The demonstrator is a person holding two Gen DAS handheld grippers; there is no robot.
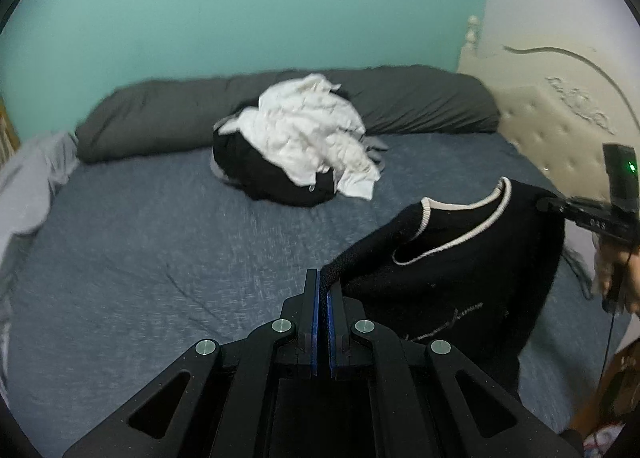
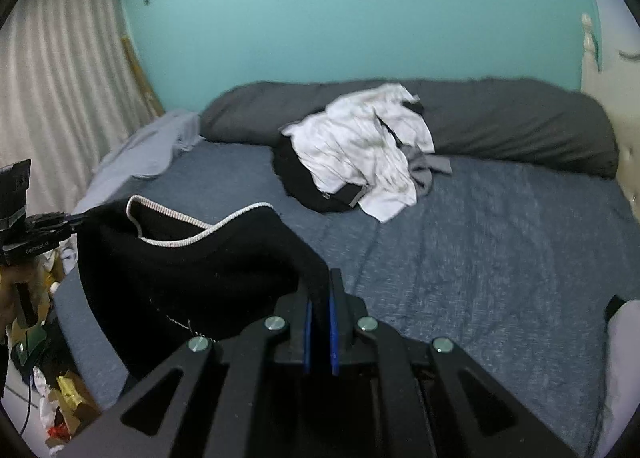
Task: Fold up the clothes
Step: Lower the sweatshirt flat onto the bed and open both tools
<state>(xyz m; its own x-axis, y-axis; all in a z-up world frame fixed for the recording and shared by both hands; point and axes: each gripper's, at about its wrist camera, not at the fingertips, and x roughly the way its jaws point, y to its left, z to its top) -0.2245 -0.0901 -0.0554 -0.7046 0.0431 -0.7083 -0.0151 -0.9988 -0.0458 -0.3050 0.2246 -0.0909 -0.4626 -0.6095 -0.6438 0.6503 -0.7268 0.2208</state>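
Black sweater (image 1: 460,258) hangs stretched between left gripper (image 1: 322,290) and right gripper (image 2: 320,298), both jaws clamped on its shoulders; its collar runs side to side above the bed (image 1: 160,258); unfolded clothes pile (image 1: 304,146) lies beyond.

The lower part of the black sweater (image 1: 460,258) drops behind the left gripper (image 1: 322,290) and out of sight. The dark clothes (image 2: 304,182) in the pile near the bed's (image 2: 480,250) far edge lie mostly covered by a white garment (image 2: 360,150). Clutter on the floor (image 2: 60,398) is blurred and cut off by the picture's edge.
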